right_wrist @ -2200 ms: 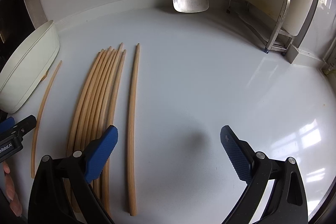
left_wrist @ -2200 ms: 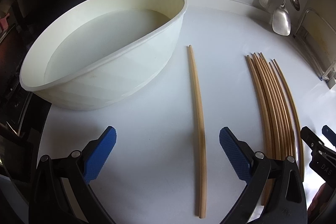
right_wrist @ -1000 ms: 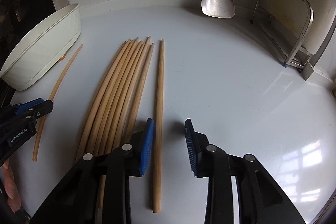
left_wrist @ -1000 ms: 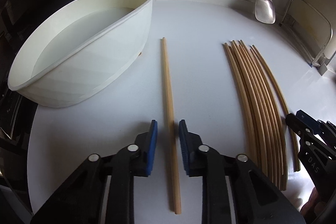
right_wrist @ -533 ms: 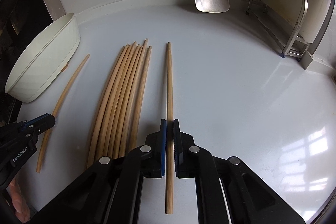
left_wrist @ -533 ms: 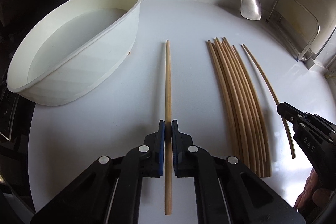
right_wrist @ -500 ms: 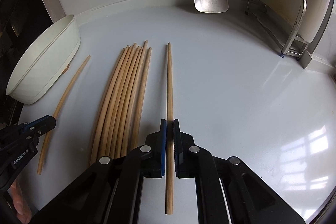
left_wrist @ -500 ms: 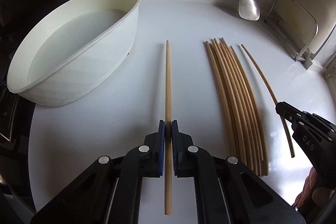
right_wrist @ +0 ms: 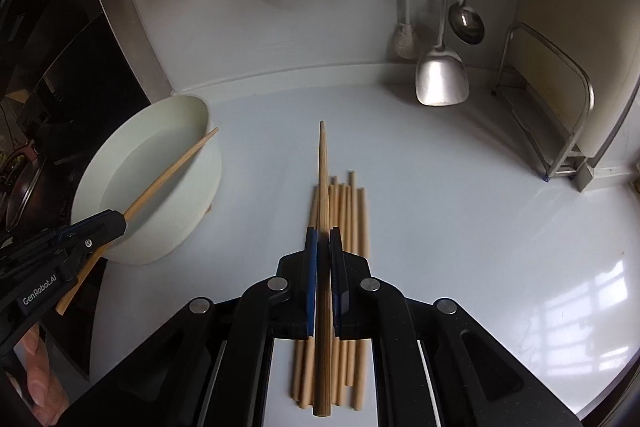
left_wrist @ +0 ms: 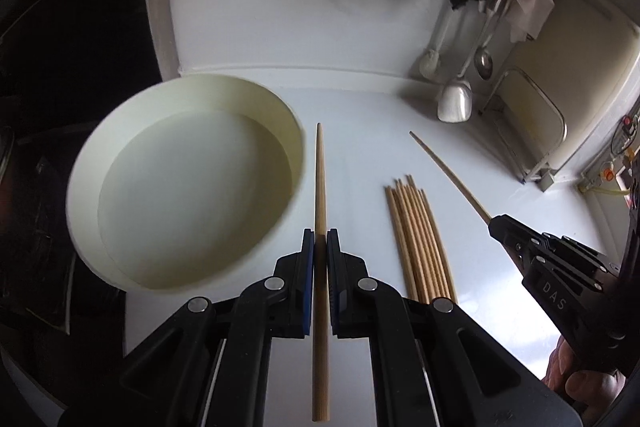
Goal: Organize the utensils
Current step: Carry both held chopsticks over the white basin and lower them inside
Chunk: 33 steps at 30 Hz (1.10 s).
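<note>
Chopsticks are what we hold: our left gripper [left_wrist: 321, 247] is clamped on one chopstick [left_wrist: 320, 187], which points away from us and sits off the counter just right of the white basin [left_wrist: 184, 183]. Our right gripper [right_wrist: 323, 239] is clamped on a second chopstick [right_wrist: 322, 167], held above the bundle of chopsticks [right_wrist: 352, 219] that lies flat on the white counter [right_wrist: 460, 227]. The bundle lies right of the basin, clear of its rim. To the right of the bundle the counter is bare as far as the metal rack [right_wrist: 560, 131]. At the far wall hang a spatula [right_wrist: 440, 79] and a ladle [right_wrist: 466, 23], well apart from us.
</note>
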Motion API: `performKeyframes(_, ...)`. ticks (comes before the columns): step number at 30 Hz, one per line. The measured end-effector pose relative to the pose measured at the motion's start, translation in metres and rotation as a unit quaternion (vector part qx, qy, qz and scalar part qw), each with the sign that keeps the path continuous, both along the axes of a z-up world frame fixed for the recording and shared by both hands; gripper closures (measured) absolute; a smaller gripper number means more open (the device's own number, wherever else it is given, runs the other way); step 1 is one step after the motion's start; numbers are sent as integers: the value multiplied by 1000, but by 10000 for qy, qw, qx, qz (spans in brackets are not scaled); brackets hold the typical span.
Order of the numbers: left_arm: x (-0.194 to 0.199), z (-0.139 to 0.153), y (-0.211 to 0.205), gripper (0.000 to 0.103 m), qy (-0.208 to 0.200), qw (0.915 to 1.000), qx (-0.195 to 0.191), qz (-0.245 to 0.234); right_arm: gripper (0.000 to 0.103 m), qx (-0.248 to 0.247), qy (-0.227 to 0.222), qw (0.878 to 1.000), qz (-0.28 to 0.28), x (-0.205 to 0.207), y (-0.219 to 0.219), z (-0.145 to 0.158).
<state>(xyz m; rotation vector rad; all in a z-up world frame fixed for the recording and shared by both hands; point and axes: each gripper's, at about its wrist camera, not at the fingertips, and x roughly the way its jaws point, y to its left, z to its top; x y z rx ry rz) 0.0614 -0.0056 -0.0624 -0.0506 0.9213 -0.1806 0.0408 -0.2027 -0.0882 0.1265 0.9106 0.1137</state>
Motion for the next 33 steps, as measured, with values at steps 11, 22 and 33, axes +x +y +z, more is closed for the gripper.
performKeyframes(11,56,6,116,96,-167,9966,167,789,97,430,-23,9939,1017,75,141,14)
performKeyframes(22,92,-40,154,96,291,9969,182,705,97,248,781,9902,1132,132,209,-38)
performKeyframes(33,112,-72,158,96,670,9963,172,512,97,332,1288,9867,930,153,215,-64)
